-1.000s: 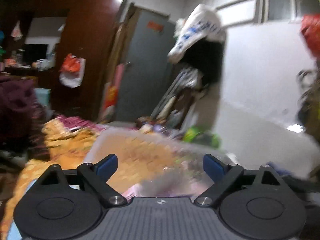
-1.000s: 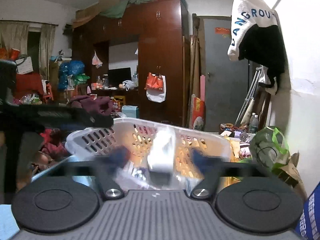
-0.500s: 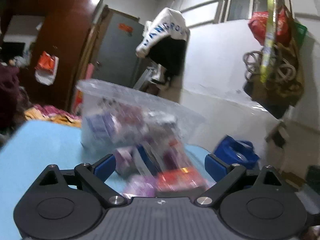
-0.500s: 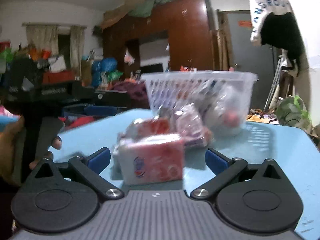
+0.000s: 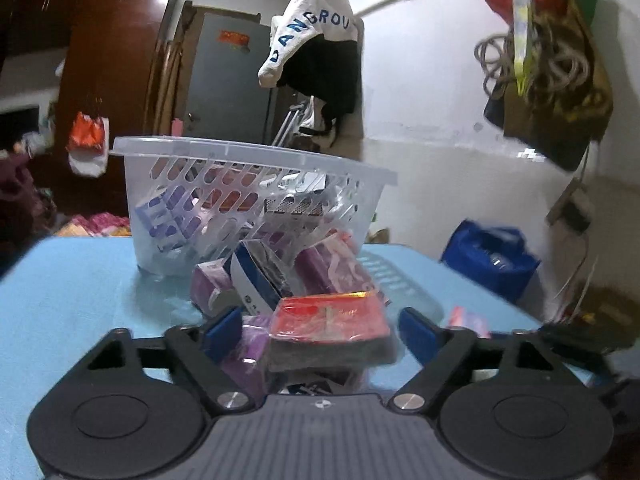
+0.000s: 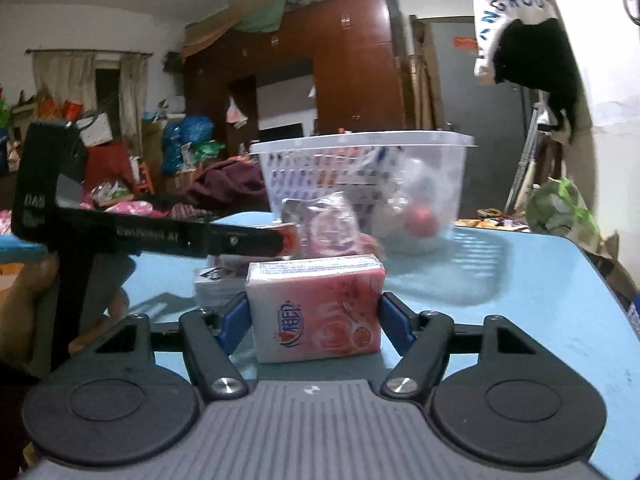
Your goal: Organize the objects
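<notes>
Pale blue covers the desk [image 5: 60, 280], and on it stands a clear plastic basket [image 5: 248, 160] with slotted walls, upright, toward twelve o'clock in both wrist views. Boxes and packets show through its sides, among them a purple-and-white carton at the left wall.

Just in front of the basket lies a loose heap. In the left wrist view a red-topped packet [image 5: 330, 314] sits nearest, at the centre, with a blue-and-white box [image 5: 256, 276] tilted behind it at eleven o'clock and purple wrapped packets [image 5: 332, 268] around them. The left hand-held gripper [image 5: 322, 330] is spread wide, its blue pads [image 5: 222, 330] flanking the red-topped packet with clear gaps on both sides; it holds nothing.

In the right wrist view the right hand-held gripper [image 6: 314, 320] has its blue pads against both sides of a pink-and-white tissue pack [image 6: 316, 308], which rests upright on the desk between them. Whether it is squeezed firmly cannot be told, but the pads touch it. Beyond the pack, a clear-wrapped purple packet [image 6: 326, 222] leans near the basket. At nine o'clock the other hand-held gripper reaches in sideways, gripped by a hand [image 6: 24, 308].

A white garment with blue lettering [image 5: 312, 36] hangs on the wall at one o'clock.
</notes>
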### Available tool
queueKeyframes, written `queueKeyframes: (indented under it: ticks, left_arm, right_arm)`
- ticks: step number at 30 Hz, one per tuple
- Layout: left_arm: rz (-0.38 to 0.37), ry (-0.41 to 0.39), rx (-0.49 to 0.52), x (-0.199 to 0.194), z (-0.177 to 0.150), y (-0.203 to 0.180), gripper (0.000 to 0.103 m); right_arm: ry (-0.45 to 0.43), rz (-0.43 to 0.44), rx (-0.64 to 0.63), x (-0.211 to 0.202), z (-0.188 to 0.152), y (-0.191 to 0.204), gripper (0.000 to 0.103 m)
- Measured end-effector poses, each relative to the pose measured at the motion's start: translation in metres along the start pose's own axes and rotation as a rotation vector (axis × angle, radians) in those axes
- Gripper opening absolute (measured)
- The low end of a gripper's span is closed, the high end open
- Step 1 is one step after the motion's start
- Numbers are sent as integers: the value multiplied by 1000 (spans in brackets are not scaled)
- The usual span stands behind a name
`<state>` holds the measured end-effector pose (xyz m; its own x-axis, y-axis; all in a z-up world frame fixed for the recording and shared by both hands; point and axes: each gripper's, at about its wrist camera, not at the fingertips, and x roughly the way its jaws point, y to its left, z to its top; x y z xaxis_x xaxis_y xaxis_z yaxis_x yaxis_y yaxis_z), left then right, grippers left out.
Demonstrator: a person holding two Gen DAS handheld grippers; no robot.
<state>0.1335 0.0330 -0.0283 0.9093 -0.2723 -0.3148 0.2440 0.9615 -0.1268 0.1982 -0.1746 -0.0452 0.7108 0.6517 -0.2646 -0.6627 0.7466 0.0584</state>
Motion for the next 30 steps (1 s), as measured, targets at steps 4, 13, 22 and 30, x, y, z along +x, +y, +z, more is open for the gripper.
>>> queueKeyframes:
  ticks: [4,13,22,30]
  left_arm:
    - [-12,-35,34,-7,-2,-7,66]
    - [-21,-117,-4,-28,-4,1,66]
    - [-25,-134,-43,-38,-6,14,66]
    - [-26,-149,-55,-42,-5,19,66]
  right_arm:
    - [-7,-5,19,1,0,-7,72]
    - [-22,-8,32,2,-1,-9,72]
    - [-47,-18,36,-3,1,-12,72]
    - [-65,-21,50,-7,3,-17,71]
